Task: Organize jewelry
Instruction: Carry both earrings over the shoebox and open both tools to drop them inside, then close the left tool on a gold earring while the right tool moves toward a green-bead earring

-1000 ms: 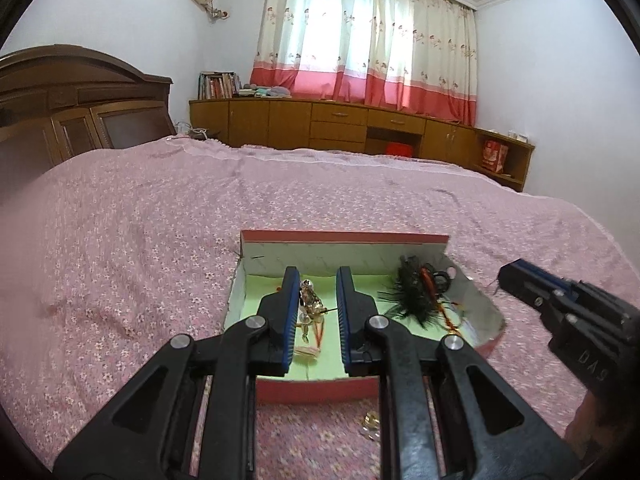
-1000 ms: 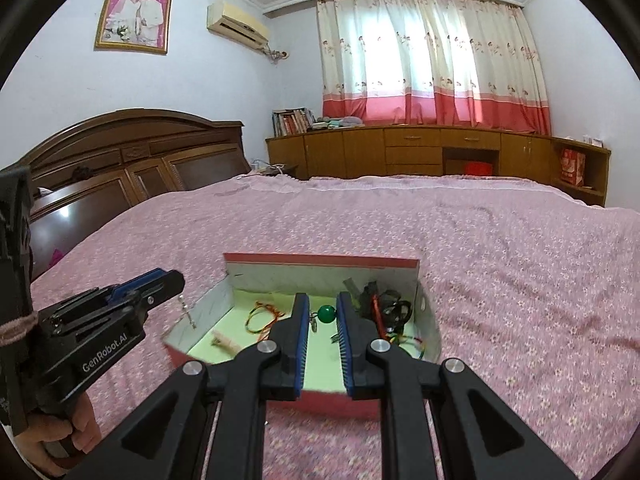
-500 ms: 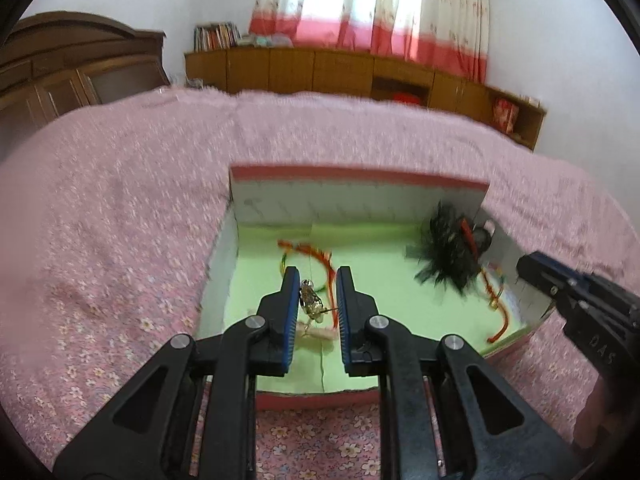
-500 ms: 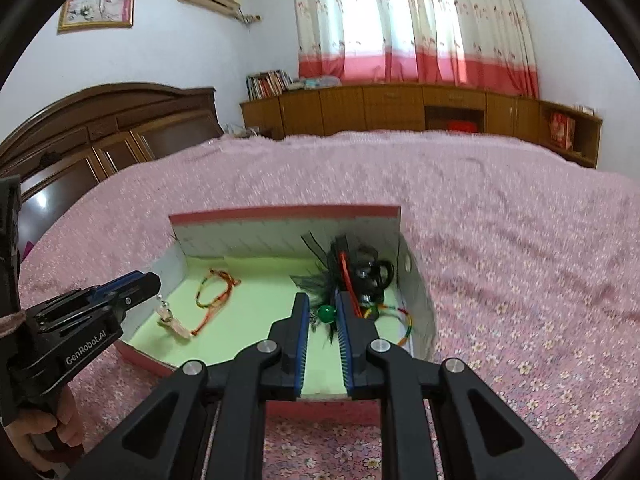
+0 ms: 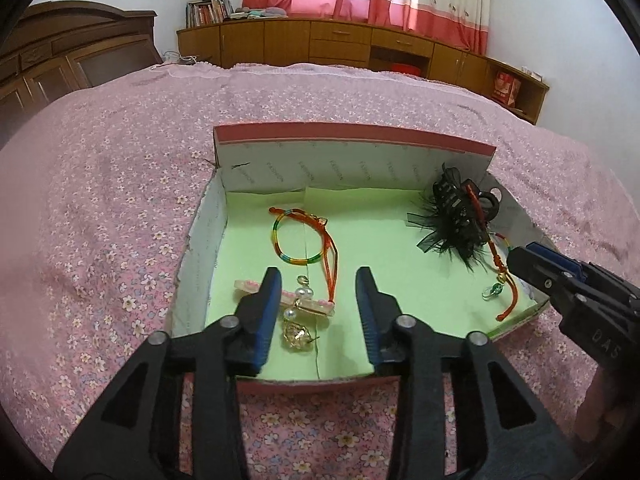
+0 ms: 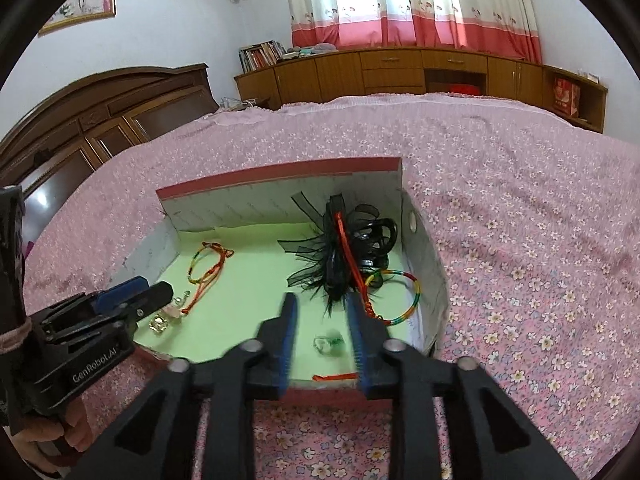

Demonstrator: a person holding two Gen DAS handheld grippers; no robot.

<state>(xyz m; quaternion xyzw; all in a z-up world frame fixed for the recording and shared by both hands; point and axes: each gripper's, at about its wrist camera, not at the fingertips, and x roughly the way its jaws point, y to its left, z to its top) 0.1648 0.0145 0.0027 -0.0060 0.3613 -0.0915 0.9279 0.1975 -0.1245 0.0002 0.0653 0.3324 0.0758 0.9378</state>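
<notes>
Sorting looks well advanced: most pieces already lie in the box (image 5: 352, 136) on its green liner. Left gripper (image 5: 318, 286) jaws spread wide, holding nothing; gold earring (image 5: 297, 334) with pearls rests on the liner between them, against the pink hair clip (image 5: 308, 305). Rainbow cord bracelet (image 5: 298, 236) lies just beyond. Right gripper (image 6: 320, 314) also parted and empty, green bead charm (image 6: 330, 342) on the liner between its fingers. Black feathered hair claw (image 6: 344, 248) and second rainbow bracelet (image 6: 400, 300) sit in the right corner. No loose jewelry visible on the bedspread (image 6: 520, 240); little seems left, perhaps only tidying.
</notes>
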